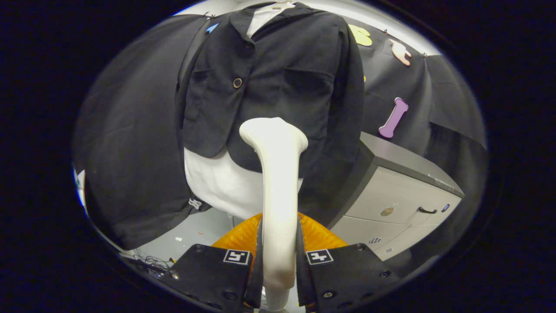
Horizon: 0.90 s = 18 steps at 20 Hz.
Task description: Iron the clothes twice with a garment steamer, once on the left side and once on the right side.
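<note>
You hold the gripper (279, 261) with both fingers pressed against the sides of the white plastic garment steamer handle (278, 204); the handle stands upright between them and its flared head (274, 132) faces the clothes just ahead. The task's thing, a black short button-front jacket (278, 82) worn over a white shirt (219, 184), hangs on a hanger in front of the booth wall, beyond the fingers. The steamer head sits low on the jacket, near its hem and close to the centre opening; whether it touches the cloth cannot be told.

To do the pass well, judge it so: start at one side of the front, keep the head flat toward the fabric, and draw it in one steady line along the panel. Keep the grip firm so the handle does not twist between the fingers. Then repeat on the other side. Neither side can be judged finished from this view.

Watch the round metal button (237, 82) on the jacket front and the chest pockets: steer the head beside the button, not over it, since it could catch.

A light grey cabinet with drawers and a dark handle (404, 200) stands to the right of the jacket, close to its hanging sleeve; keep your arm off its top corner. An orange ribbed plastic piece (241, 237) sits just behind the fingers, below the shirt. Loose cables (150, 261) lie on the grey floor at the left
</note>
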Each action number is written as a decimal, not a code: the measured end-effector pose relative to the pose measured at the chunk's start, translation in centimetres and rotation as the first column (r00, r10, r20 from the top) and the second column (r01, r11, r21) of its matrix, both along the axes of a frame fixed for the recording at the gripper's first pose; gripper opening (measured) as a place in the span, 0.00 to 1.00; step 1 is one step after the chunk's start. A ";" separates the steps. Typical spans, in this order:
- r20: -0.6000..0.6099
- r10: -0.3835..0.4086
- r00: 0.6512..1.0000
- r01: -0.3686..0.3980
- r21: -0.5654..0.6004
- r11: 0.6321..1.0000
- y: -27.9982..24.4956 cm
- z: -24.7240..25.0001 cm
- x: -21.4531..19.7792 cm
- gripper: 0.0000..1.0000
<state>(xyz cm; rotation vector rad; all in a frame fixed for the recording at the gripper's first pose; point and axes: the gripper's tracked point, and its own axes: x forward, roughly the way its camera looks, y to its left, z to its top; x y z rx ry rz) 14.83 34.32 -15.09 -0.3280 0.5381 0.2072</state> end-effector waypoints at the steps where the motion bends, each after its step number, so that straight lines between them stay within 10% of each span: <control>1: -0.018 0.000 1.000 0.000 -0.008 1.000 -0.2 -0.9 -0.3 0.34; 9: -0.125 0.008 0.992 -0.013 -0.037 0.999 -0.5 -4.2 -1.8 0.34; 18: 0.083 0.083 0.993 -0.089 0.067 0.994 4.8 5.8 -1.3 0.34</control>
